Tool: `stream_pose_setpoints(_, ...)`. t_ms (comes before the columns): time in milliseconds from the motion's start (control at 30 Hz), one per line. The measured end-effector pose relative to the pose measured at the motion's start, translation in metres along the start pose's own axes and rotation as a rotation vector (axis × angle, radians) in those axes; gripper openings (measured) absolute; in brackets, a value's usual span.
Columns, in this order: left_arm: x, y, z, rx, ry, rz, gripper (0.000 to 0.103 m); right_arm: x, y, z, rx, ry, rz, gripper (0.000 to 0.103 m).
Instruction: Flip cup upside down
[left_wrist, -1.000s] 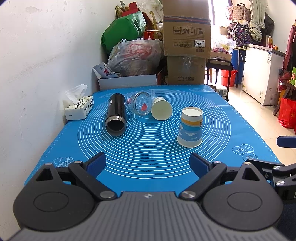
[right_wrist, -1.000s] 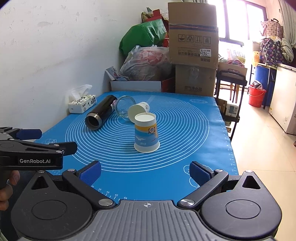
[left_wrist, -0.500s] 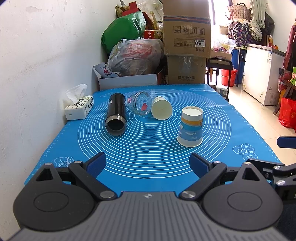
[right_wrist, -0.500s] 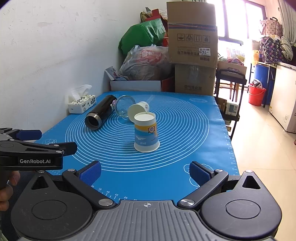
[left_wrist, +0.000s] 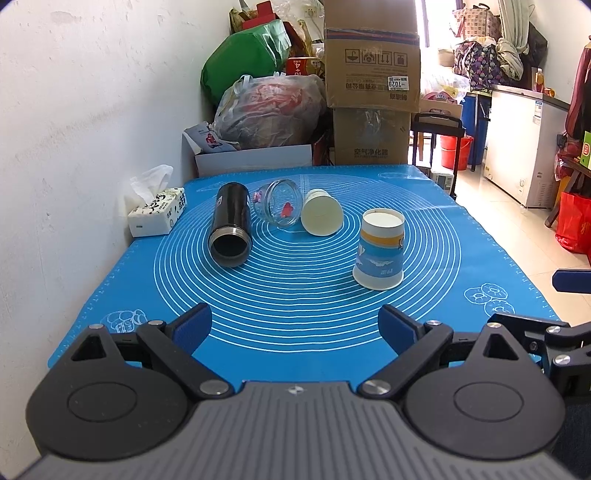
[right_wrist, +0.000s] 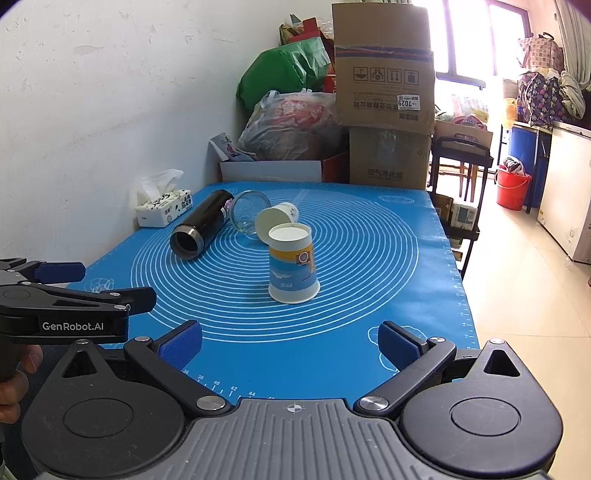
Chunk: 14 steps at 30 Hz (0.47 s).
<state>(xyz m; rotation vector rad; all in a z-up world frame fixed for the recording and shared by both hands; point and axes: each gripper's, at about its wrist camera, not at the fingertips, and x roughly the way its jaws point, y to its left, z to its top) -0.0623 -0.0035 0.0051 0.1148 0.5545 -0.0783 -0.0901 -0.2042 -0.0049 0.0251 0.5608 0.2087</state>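
A blue-and-white paper cup (left_wrist: 379, 251) stands upside down, rim on the blue mat (left_wrist: 295, 295); it also shows in the right wrist view (right_wrist: 293, 264). Behind it lie on their sides a white paper cup (left_wrist: 320, 218), a clear glass jar (left_wrist: 277, 201) and a black flask (left_wrist: 229, 229). My left gripper (left_wrist: 295, 326) is open and empty at the mat's near edge. My right gripper (right_wrist: 290, 341) is open and empty, also at the near edge, well short of the cup. The left gripper shows from the side in the right wrist view (right_wrist: 62, 295).
A tissue box (left_wrist: 157, 212) sits by the white wall at the mat's left edge. Cardboard boxes (left_wrist: 371, 85) and full bags (left_wrist: 273, 110) are stacked behind the table. To the right the table ends and tiled floor (right_wrist: 535, 295) begins.
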Motion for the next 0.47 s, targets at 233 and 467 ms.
stream_pose_setpoints(233, -0.0001, 0.0001, -0.0002, 0.002, 0.001, 0.000, 0.096, 0.0008, 0.0002, 0.0001, 0.004, 0.000, 0.002, 0.102)
stream_pose_setpoints(467, 0.0038, -0.0017, -0.0038, 0.004, 0.006, 0.000, 0.096, 0.0021, 0.0009, -0.0003, 0.006, 0.003, 0.003, 0.102)
